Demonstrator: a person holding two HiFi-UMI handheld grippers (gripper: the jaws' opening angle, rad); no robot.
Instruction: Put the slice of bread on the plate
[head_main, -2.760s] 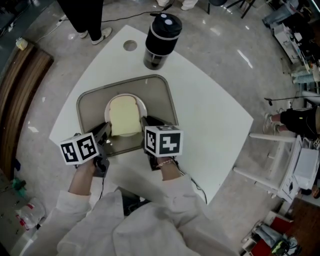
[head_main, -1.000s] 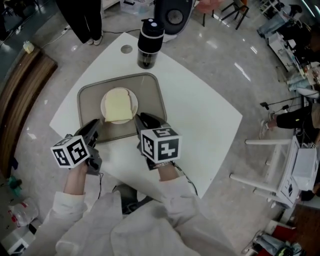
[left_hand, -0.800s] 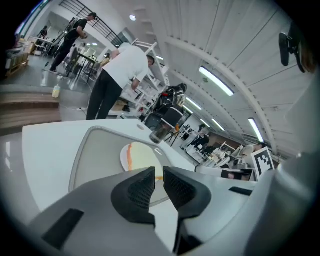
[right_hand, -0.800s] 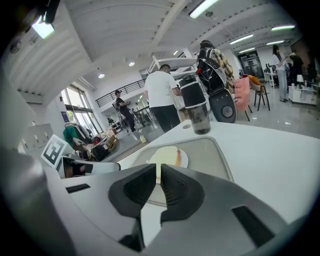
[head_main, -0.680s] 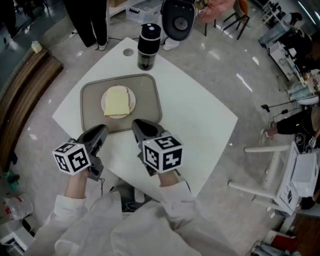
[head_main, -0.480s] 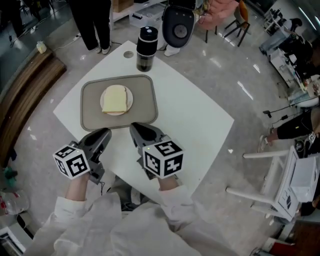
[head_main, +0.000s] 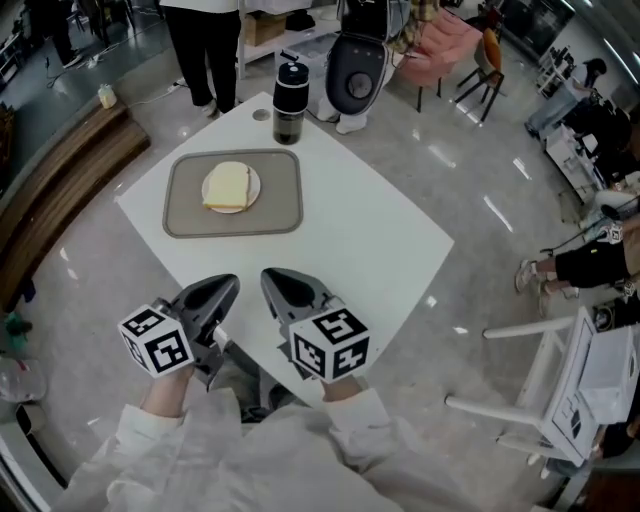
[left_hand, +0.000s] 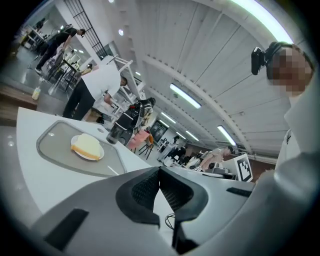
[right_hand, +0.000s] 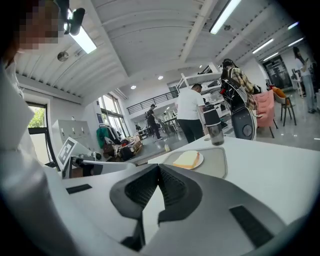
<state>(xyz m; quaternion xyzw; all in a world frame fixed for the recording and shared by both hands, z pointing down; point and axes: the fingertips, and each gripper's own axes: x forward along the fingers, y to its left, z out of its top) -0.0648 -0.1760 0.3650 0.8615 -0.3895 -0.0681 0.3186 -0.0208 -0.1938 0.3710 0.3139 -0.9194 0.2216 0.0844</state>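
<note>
The single pale slice of bread (head_main: 228, 185) lies on the one small round white plate (head_main: 253, 193), in the one grey rounded tray (head_main: 277, 215) on the white square table (head_main: 350, 235), so the placing looks finished. The two claws, left gripper (head_main: 225, 290) and right gripper (head_main: 276, 282), hang well apart from it, each pressed together on nothing. The next move calls only for staying clear.

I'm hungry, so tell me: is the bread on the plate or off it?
On the plate. The bread lies flat on the white plate, inside the gray tray.
</note>
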